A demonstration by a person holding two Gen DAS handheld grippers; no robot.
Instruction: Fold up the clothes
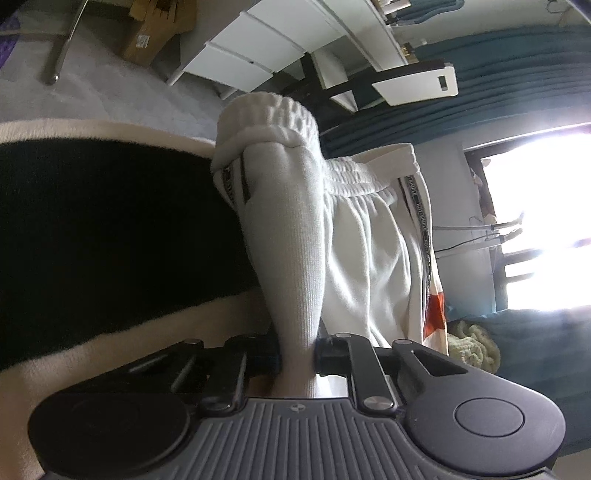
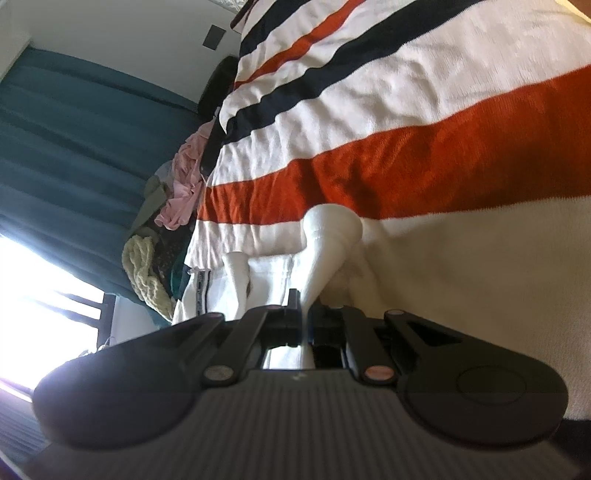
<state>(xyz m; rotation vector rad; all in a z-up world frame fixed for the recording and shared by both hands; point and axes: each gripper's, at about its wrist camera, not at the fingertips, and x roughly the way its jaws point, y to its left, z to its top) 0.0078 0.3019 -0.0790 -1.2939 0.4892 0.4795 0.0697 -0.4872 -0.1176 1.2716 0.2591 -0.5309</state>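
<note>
White shorts (image 1: pixel 354 236) with an elastic waistband and a black lettered side stripe hang lifted above the striped blanket. My left gripper (image 1: pixel 297 360) is shut on a bunched fold of the shorts near the waistband. My right gripper (image 2: pixel 304 317) is shut on another bunch of the white shorts (image 2: pixel 325 243), held just above the blanket. The rest of the shorts (image 2: pixel 266 284) shows spread behind the right gripper.
A cream blanket with orange and dark stripes (image 2: pixel 406 155) covers the bed. A pile of clothes (image 2: pixel 173 206) lies at its far edge by teal curtains (image 2: pixel 74 122). White drawers (image 1: pixel 266 40) and a cardboard box (image 1: pixel 155 33) stand on the floor.
</note>
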